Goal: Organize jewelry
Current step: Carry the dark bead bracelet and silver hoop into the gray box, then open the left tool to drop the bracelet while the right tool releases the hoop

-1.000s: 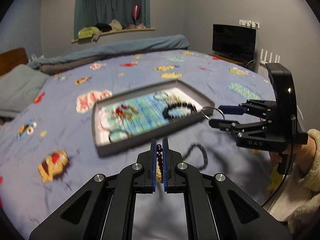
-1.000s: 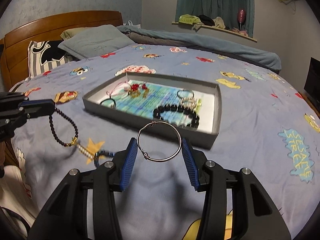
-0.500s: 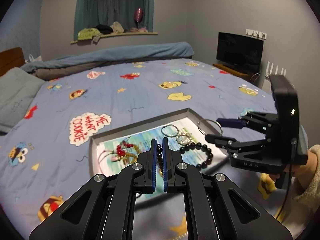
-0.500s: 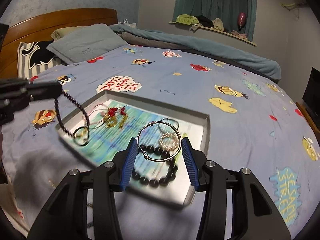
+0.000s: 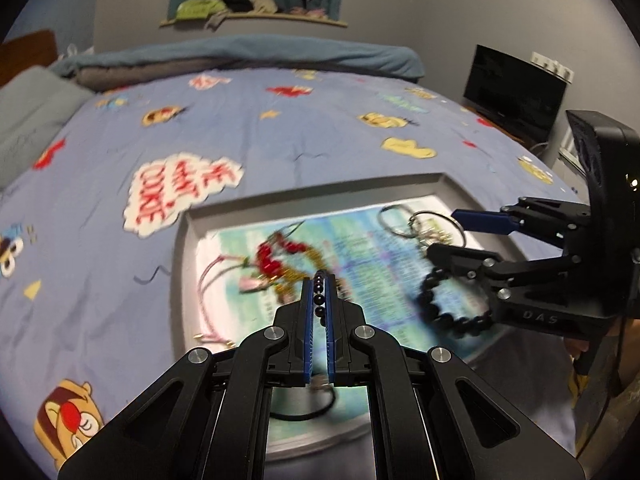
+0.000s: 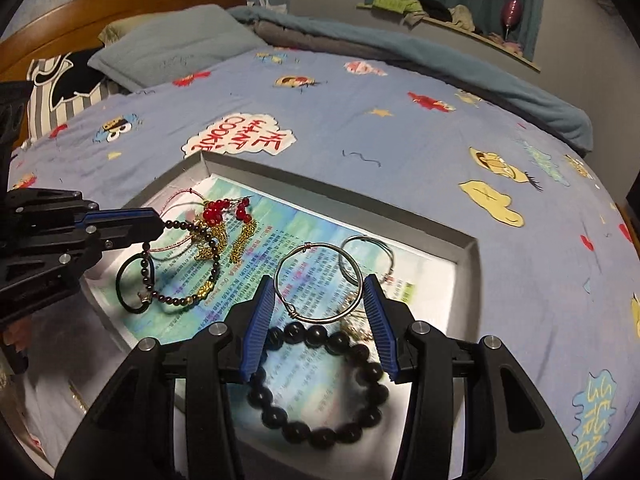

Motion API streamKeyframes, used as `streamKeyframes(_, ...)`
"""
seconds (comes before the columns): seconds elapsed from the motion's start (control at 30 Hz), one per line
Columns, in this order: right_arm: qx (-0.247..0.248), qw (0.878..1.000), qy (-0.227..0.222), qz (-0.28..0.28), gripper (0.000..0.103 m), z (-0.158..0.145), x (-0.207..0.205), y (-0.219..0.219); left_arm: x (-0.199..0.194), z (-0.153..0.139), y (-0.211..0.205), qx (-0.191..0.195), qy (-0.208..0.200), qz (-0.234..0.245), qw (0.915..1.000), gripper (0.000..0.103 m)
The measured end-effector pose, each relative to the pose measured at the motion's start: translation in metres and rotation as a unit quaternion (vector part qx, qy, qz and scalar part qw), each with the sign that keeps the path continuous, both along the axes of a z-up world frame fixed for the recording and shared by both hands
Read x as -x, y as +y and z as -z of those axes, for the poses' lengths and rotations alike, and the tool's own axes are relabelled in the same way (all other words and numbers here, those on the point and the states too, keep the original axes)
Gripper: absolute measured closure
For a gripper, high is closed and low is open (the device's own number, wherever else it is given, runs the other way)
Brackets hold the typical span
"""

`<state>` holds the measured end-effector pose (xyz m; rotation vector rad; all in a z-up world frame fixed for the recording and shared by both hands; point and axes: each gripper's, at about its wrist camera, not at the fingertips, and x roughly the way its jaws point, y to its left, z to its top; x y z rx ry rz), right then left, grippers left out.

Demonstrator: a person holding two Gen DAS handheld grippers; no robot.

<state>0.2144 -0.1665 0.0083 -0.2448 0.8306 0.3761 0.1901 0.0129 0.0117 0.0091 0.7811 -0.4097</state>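
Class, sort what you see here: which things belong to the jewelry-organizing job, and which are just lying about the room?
Job: tray; wire bangle in right gripper; dark bead strand in left gripper; black bead bracelet.

Lying about: pillow; television; clothes on sill.

- A home bedroom is showing: a cartoon-print bedsheet (image 6: 400,128) is covering the bed, pillows (image 6: 176,46) are lying against a wooden headboard (image 6: 120,4).
- A TV (image 5: 514,90) is standing by the wall.
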Motion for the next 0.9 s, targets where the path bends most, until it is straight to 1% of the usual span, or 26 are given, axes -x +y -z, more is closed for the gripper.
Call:
streamKeyframes(0.1, -0.003, 1.000, 0.018, 0.005, 0.057, 0.004, -0.011, 0.006, -0.004, 0.007, 0.007, 0.001, 0.010, -0.004, 0.9999, 0.097)
streamKeyframes(0.3, 0.005, 0.998, 0.054, 0.010, 0.057, 0.016, -0.034, 0.024, -0.006, 0.018, 0.007, -0.024, 0.012, 0.000, 0.9996, 0.097)
streamKeyframes(0.37, 0.013, 0.998, 0.059, 0.011, 0.057, 0.018, -0.040, 0.029, -0.008, 0.020, 0.006, -0.032, 0.015, -0.001, 0.9994, 0.097)
streamKeyframes(0.5, 0.031, 0.997, 0.071, 0.012, 0.057, 0.026, -0.050, 0.039, -0.009, 0.024, 0.008, -0.035, 0.018, 0.000, 0.9992, 0.097)
streamKeyframes(0.7, 0.030, 0.996, 0.085, 0.012, 0.057, 0.030, -0.054, 0.040, -0.013, 0.028, 0.010, -0.034, 0.027, -0.002, 0.9990, 0.097)
streamKeyframes(0.9, 0.016, 0.996, 0.085, 0.015, 0.056, 0.027, -0.053, 0.037, -0.013, 0.027, 0.011, -0.032, 0.027, -0.007, 0.9991, 0.097)
